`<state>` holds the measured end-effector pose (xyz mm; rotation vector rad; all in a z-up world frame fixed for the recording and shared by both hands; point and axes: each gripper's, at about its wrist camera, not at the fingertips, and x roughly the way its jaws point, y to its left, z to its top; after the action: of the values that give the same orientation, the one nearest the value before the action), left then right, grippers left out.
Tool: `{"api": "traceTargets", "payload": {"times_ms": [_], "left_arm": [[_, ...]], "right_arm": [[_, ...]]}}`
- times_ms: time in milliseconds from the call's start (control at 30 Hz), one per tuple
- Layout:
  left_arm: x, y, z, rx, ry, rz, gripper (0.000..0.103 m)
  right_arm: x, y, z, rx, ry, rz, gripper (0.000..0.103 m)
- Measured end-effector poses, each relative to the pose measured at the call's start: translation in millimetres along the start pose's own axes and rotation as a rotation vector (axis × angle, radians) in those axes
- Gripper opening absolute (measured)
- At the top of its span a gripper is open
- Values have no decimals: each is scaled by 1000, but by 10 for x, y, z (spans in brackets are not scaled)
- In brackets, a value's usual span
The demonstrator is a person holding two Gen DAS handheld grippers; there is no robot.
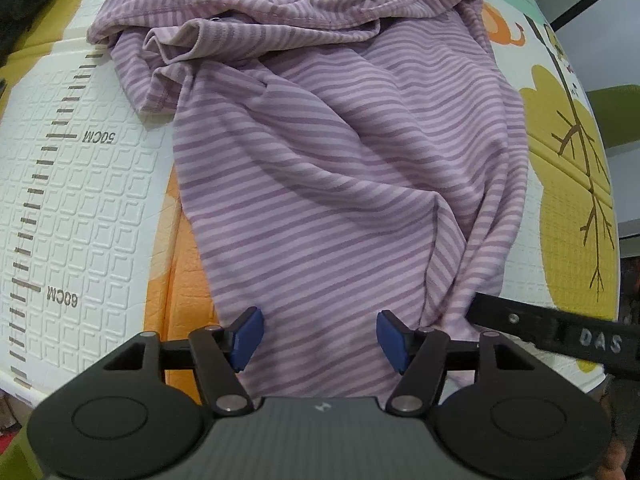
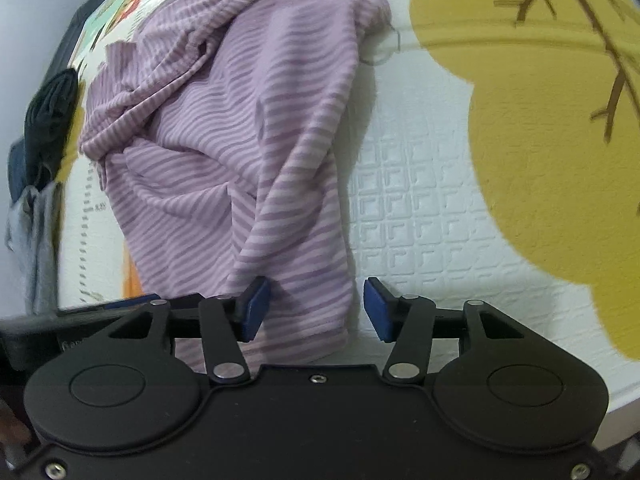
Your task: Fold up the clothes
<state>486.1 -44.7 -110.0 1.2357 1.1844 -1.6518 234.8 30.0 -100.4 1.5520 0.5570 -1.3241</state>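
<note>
A purple striped shirt (image 1: 340,160) lies crumpled on a printed foam mat (image 1: 88,200), bunched at its far end and smoother toward me. My left gripper (image 1: 320,338) hovers over the shirt's near part, its blue pads (image 1: 248,338) wide apart and open with fabric below them. My right gripper (image 2: 316,308) stands open at the near right corner of the shirt (image 2: 248,140). Its left pad (image 2: 256,308) is over the fabric and its right pad over the bare mat (image 2: 420,208). The hem corner lies between the jaws, and neither pad presses on it.
Dark garments (image 2: 48,128) and a grey one (image 2: 36,240) lie piled at the mat's far left edge. The mat's near edge (image 2: 560,384) runs close under the right gripper. A black bar of the right gripper (image 1: 560,336) crosses the left wrist view's lower right.
</note>
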Motion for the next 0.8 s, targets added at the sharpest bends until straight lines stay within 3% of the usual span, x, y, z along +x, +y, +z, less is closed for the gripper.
{"api": "traceTargets", "payload": {"times_ms": [33, 100, 167, 233, 333, 600, 700, 800], "left_arm": [[0, 6, -2, -4, -2, -3, 65], [0, 25, -3, -18, -8, -7, 63], [-17, 39, -19, -18, -25, 14, 48], [-34, 61, -27, -11, -37, 25, 17], [-36, 133, -33, -36, -33, 1, 9], [-162, 202, -2, 0, -83, 71, 3], [-154, 258, 11, -22, -70, 50, 3], [-157, 283, -34, -49, -44, -33, 8]], "right_arm": [[22, -38, 5, 29, 5, 18, 49], [30, -94, -1, 77, 3, 50, 36], [8, -104, -21, 91, -3, 75, 20], [-43, -81, -45, 82, -20, 63, 15], [-168, -27, -83, 57, -51, 57, 12], [-698, 123, -134, -47, -154, 15, 10], [-829, 105, -125, -48, -173, 10, 10], [-901, 88, -133, -34, -188, 3, 10]]}}
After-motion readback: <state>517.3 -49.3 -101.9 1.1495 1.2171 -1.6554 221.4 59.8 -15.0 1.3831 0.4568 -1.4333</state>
